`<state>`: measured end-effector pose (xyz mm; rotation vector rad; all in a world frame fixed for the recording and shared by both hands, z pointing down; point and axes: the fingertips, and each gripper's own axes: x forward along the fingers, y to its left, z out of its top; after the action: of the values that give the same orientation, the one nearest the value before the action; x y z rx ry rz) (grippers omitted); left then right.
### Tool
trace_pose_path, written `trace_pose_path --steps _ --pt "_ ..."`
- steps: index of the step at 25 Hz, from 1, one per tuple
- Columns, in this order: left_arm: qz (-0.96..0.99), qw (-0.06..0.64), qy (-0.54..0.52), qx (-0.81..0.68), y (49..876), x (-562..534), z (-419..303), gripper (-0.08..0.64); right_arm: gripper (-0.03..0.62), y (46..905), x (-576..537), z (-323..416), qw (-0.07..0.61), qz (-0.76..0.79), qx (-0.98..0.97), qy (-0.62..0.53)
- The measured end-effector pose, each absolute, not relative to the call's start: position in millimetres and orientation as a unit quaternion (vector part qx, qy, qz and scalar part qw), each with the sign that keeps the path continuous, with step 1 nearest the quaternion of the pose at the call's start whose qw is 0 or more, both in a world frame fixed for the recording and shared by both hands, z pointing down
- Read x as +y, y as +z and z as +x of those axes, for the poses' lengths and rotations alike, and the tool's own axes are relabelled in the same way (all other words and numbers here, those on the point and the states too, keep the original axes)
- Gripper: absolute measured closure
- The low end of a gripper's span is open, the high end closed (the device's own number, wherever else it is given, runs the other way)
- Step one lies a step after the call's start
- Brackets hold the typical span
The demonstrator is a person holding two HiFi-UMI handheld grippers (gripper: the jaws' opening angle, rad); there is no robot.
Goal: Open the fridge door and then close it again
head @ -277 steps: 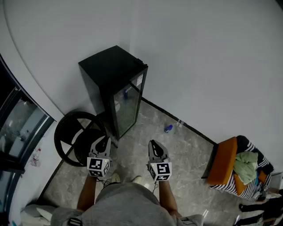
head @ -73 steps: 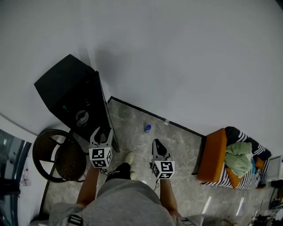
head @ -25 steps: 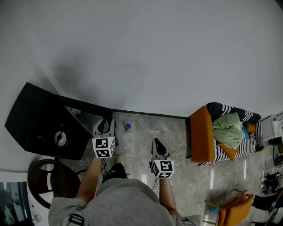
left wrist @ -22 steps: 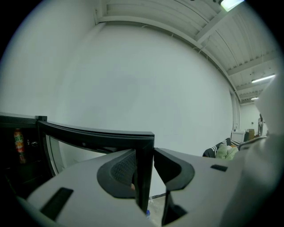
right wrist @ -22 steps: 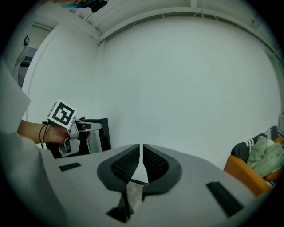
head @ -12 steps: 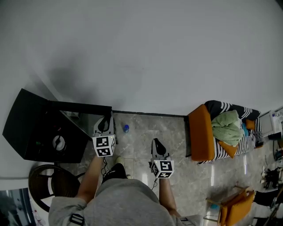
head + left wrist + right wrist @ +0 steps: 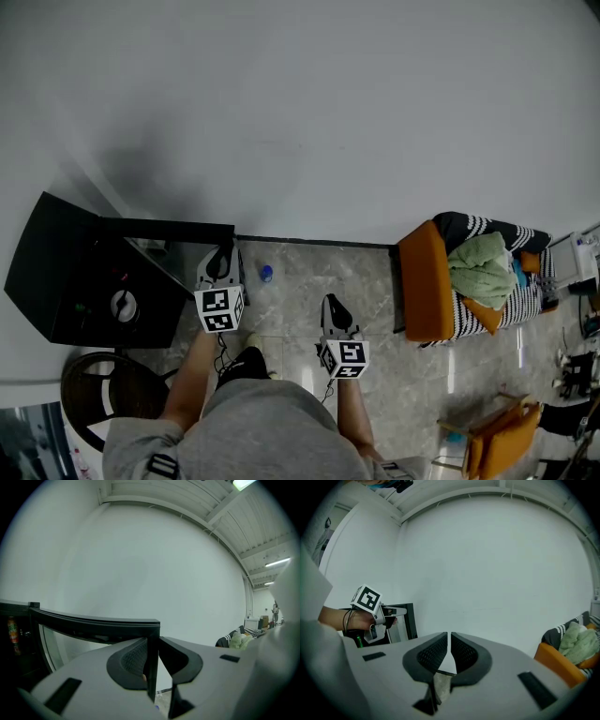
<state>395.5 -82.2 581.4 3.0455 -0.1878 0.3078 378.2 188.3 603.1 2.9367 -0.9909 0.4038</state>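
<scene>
White wall and grey floor frame the black fridge at my left, its door swung wide. My left claw has just been closing and pinches the door's free edge; my right claw is closed, empty. I should push along the hinge arc, grip steady.

The small black fridge stands upright on the floor close to the white wall. Its door, a glass pane in a black frame, is swung wide open and lies roughly parallel to that wall.
</scene>
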Motion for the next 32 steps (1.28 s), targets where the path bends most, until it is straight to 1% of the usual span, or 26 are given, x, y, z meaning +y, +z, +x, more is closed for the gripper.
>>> trace_pose_path --steps 8,10,13,24,28,32 --pt "0.992 0.033 0.104 -0.056 579 -78 389 0.478 0.552 599 189 374 0.007 0.937 -0.325 0.124" --pt "0.993 0.036 0.106 -0.048 579 -76 384 0.435 0.552 599 189 372 0.005 0.937 -0.327 0.124" --pt "0.993 0.035 0.107 -0.041 577 -73 374 0.403 0.552 598 189 368 0.005 0.935 -0.333 0.123" --pt "0.994 0.012 0.098 -0.048 560 -52 308 0.402 0.552 590 181 331 0.009 0.920 -0.376 0.113" --pt "0.994 0.015 0.096 -0.053 555 -42 279 0.402 0.552 582 178 313 0.005 0.912 -0.398 0.103" --pt "0.992 0.012 0.107 -0.066 558 -37 247 0.414 0.552 580 172 293 0.012 0.903 -0.418 0.103"
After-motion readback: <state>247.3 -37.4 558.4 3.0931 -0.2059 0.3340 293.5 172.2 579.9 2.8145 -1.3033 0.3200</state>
